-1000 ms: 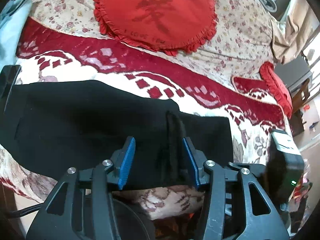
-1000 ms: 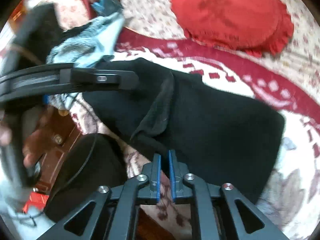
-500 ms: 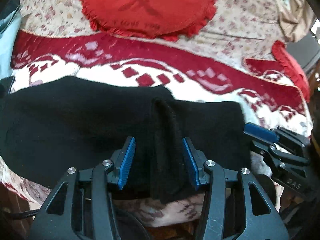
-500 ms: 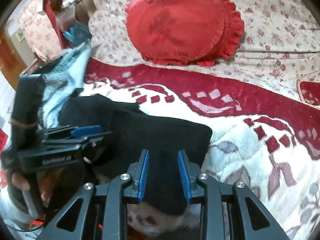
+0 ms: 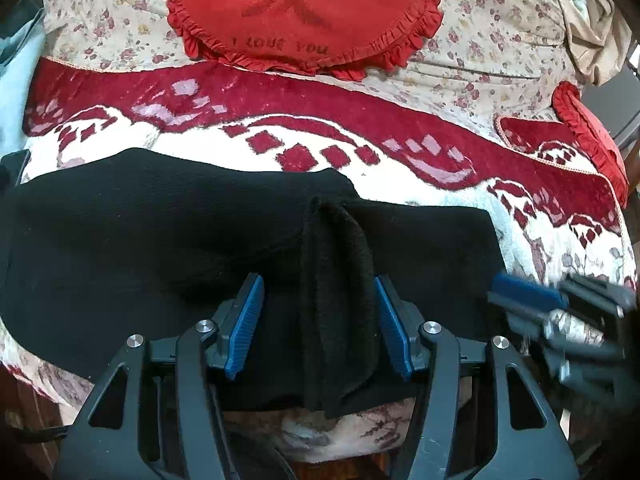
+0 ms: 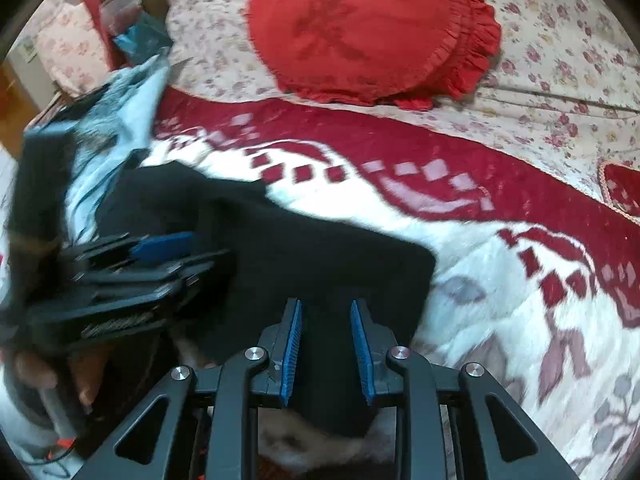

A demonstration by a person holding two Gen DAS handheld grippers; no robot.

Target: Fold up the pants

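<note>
1. Nearest the left wrist camera, left hand-held gripper [image 5: 318,326] spread wide, blue pads on either side of a raised ridge of the black pants [image 5: 152,248], not pressing it; lower body of the tool cut off by the frame edge.
2. Close to the right wrist camera, right hand-held gripper [image 6: 326,354] parted too, straddling the near hem of the same pants [image 6: 320,264]; cannot tell whether the pads touch the cloth.
3. Just beyond, pants lying flat across the red-and-white blanket [image 5: 460,148] on the bed, near edge hanging over the front and hidden behind the gripper bodies; fabric so dark that seams and layers are hard to make out.
4. At the right edge of the left view, right hand-held gripper smeared by motion blur; in the right view, left hand-held gripper [image 6: 160,248] equally blurred at the left, a bit of skin below it barely readable.
5. Further back, red ruffled cushion [image 5: 304,12] on the floral bedspread [image 5: 492,44], top cut off, lettering only partly legible.
6. Farthest left in the right view, pale blue cloth [image 6: 120,112] and clutter, too blurred to identify.
</note>
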